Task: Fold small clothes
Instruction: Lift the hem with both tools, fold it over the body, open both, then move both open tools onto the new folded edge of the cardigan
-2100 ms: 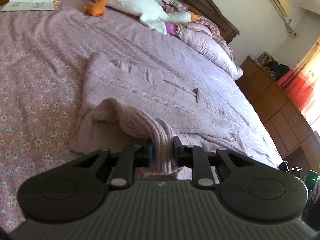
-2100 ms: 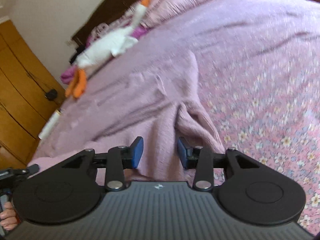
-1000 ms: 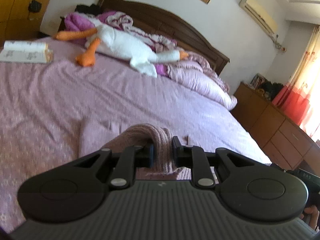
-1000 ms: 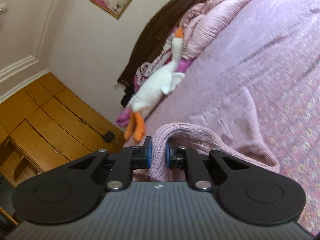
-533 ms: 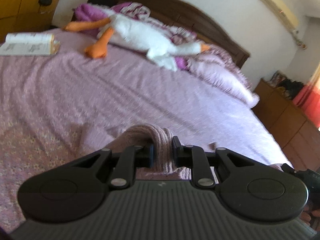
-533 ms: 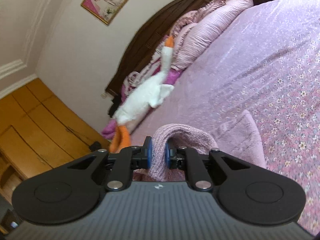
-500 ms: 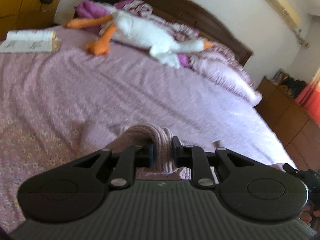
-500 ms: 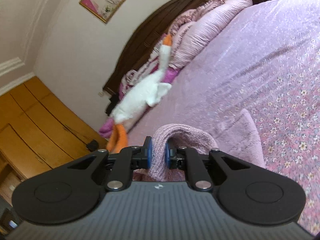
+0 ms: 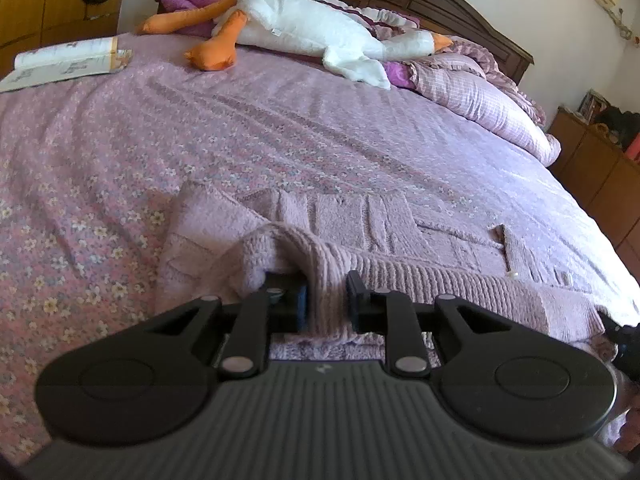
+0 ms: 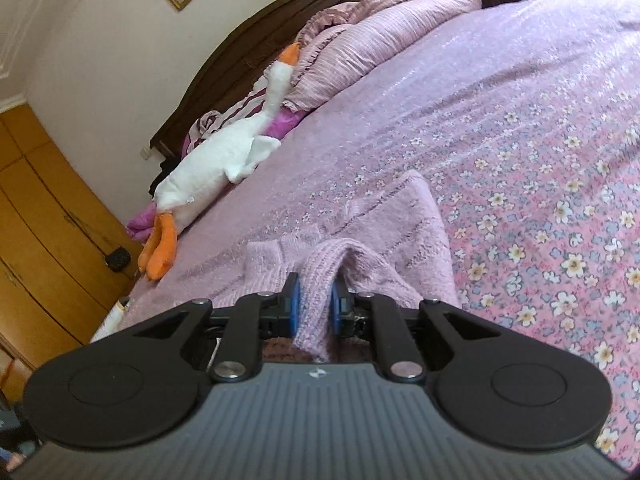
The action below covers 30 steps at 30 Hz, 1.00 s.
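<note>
Status: fold approx. mid-stage, judged from garment lay. Work item is a mauve knit sweater (image 9: 360, 224), lying on the floral bedspread (image 9: 80, 184) near the foot of the bed, well apart from the plush goose (image 9: 312, 28) and pillow (image 9: 488, 104) at the headboard end. Left gripper (image 9: 327, 300): clenched on a bunched section of the ribbed hem, knit pinched between both pads. Right gripper (image 10: 315, 308): likewise clenched on a fold of the same sweater (image 10: 400, 220), blue pads pressed into the knit on both sides. Both pinched edges sit raised above the rest of the garment, which lies spread flat behind them on the bedspread (image 10: 560, 200); hem band runs taut toward the right edge in the left wrist view. Done so far, as far as visible: both corners acquired, near edge lifted. Remaining, est.: carry the held edge over the flat body, lay it down aligned w/ the far edge, release both tongs, smooth, then any further folds req'd for a compact stack. Sleeve position cannot be determined; only a flap or two shows at the far edge. An open book (image 9: 68, 60) lies at the far-left bed corner, clear of the work area. No finished crease is visible yet.
</note>
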Each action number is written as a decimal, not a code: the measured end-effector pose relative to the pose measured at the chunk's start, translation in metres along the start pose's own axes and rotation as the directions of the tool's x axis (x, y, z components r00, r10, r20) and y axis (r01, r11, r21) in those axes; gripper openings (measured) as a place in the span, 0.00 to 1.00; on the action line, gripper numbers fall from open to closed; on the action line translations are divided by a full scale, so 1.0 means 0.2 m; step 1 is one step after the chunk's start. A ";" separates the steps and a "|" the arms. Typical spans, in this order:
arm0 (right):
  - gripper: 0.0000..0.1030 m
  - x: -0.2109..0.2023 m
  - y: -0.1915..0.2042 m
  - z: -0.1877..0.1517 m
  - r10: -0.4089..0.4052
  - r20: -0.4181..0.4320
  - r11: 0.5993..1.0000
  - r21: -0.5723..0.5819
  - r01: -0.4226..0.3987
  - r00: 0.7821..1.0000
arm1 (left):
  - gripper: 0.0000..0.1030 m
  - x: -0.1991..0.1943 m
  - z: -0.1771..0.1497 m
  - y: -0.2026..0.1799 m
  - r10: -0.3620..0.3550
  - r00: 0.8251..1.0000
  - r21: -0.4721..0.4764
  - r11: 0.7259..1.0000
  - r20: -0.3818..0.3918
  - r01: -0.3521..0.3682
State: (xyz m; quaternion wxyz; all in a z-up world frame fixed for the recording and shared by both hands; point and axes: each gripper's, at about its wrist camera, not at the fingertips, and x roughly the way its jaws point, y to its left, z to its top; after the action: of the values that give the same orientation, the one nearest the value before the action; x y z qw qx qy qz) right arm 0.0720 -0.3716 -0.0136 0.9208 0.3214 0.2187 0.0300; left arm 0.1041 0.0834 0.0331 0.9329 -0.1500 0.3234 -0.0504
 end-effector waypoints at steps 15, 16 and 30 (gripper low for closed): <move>0.49 -0.09 -0.02 0.01 0.068 0.022 0.993 0.098 -0.070 0.997 | 0.48 -0.08 0.00 -0.05 0.065 0.997 0.036 0.997 -0.034 -0.063; 0.56 -0.11 -0.02 0.02 0.066 0.026 0.993 0.101 -0.068 0.998 | 0.50 -0.09 0.01 -0.05 0.073 0.997 0.034 0.997 -0.035 -0.072; 0.61 -0.33 -0.01 0.00 0.002 0.044 0.993 0.119 -0.008 0.999 | 0.52 -0.26 0.02 0.00 0.086 0.996 0.010 0.996 -0.028 -0.086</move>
State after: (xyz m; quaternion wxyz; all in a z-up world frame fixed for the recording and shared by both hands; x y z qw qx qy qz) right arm 0.0130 -0.3863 0.0107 0.9045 0.3768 0.1993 0.0123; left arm 0.0659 0.0948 0.0657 0.9302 -0.1310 0.3426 -0.0137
